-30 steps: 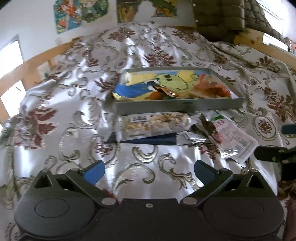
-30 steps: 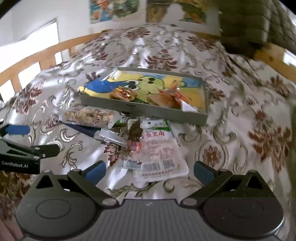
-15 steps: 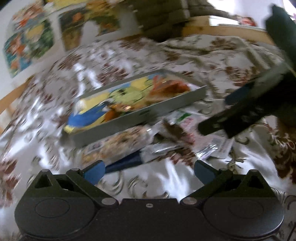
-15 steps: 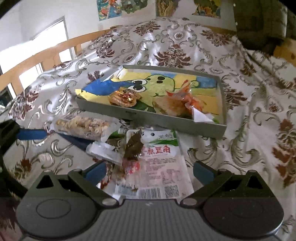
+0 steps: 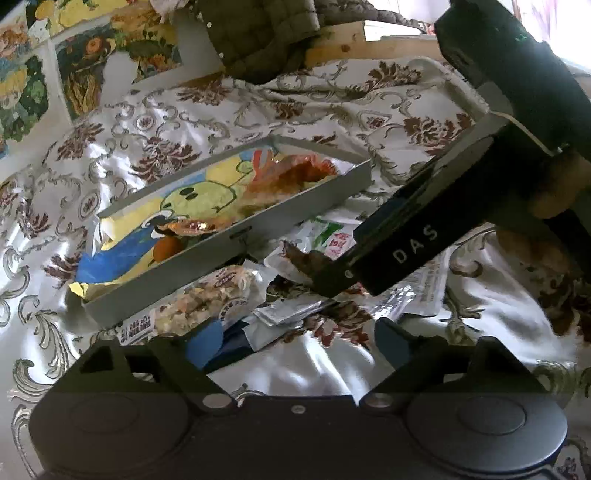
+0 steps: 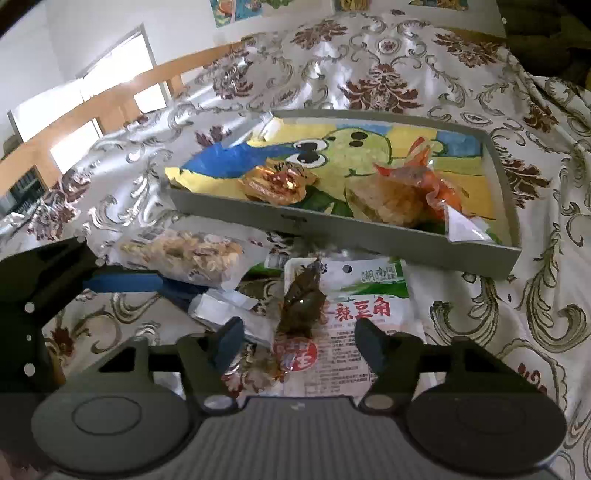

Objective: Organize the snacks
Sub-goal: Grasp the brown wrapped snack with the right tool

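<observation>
My right gripper (image 6: 299, 345) hangs low over the snack pile, jaws closing. Between its pads, untouched, lies a brown snack in clear wrap (image 6: 301, 299) with a red round label, on top of a white-green packet (image 6: 369, 306). My left gripper (image 5: 297, 343) is also closing. A small silver packet (image 5: 288, 310) and a dark blue packet (image 5: 236, 339) lie between its fingers near the left pad, not pinched. A nut bar (image 5: 207, 299) lies just beyond. The grey tray (image 6: 332, 225) behind holds orange wrapped snacks on a cartoon lining.
Everything lies on a bed with a shiny floral cover (image 6: 535, 314). A wooden rail (image 6: 110, 103) runs along the left, and a dark quilted jacket (image 5: 258, 33) lies at the head. The right tool's black body (image 5: 424, 240) crosses the left wrist view above the pile.
Both grippers have come closer and lower to the pile, and their jaws have narrowed. The left view has rolled, and the right tool now fills its right side.
</observation>
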The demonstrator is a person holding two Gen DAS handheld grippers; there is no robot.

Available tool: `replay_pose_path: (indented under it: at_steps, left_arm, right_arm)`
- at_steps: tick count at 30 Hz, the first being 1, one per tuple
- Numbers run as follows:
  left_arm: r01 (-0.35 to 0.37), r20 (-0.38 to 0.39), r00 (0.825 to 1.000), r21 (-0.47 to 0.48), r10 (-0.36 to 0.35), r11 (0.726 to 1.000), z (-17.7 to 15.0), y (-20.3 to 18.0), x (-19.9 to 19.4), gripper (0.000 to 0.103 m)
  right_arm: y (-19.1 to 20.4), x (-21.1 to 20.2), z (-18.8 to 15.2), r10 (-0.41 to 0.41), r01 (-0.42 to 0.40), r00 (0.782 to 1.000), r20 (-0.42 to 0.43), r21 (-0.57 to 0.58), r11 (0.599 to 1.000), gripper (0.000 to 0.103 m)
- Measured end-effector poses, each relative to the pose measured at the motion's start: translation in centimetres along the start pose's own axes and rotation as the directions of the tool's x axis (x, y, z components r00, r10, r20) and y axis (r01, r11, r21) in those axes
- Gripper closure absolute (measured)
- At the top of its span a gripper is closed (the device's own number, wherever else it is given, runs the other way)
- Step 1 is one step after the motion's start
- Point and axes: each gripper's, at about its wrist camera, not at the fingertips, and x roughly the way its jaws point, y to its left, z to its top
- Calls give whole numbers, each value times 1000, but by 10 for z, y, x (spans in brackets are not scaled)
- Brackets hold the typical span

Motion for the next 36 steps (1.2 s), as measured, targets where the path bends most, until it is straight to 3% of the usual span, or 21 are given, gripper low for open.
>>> replay_pose_path:
  at_steps: [3,7,16,25,27,29,33,36]
  left_arm:
    - [-11,-16,1000,-16,11,1000,2,4,7,20]
    - [-9,-24,1000,-19,9,1000,2,9,12,24]
    - [8,-24,1000,-44,-9,999,1,14,18,37]
    - [48,-22,998,-204,-53,978,6,26,20,45]
    - [38,-29,999,-225,-46,974,7,27,22,52]
    - [14,-36,999,-186,-21,983,7,24,23,55]
    - [-26,-22,999,-7,26,1000,6,10,29,51]
    - [5,-25,1000,52,-4,999,9,10,35,48]
  right_arm:
    - [0,7,-1,-2,2,1000,-18,13,1000,38]
    - [1,12,-2,-19,19,999,-30,-6,1000,51]
    - [-11,6,5,-44,47,997,-61,59,997,52]
    - [-28,4,8,-87,93,994,-72,94,991,51]
    - [-29,5,8,-85,93,994,-75,99,991,51]
    - [-29,5,9,-86,94,993,-77,97,991,51]
    - [-29,4,9,-87,94,993,-82,93,991,51]
    - [-29,4,8,-88,95,993,-85,90,991,51]
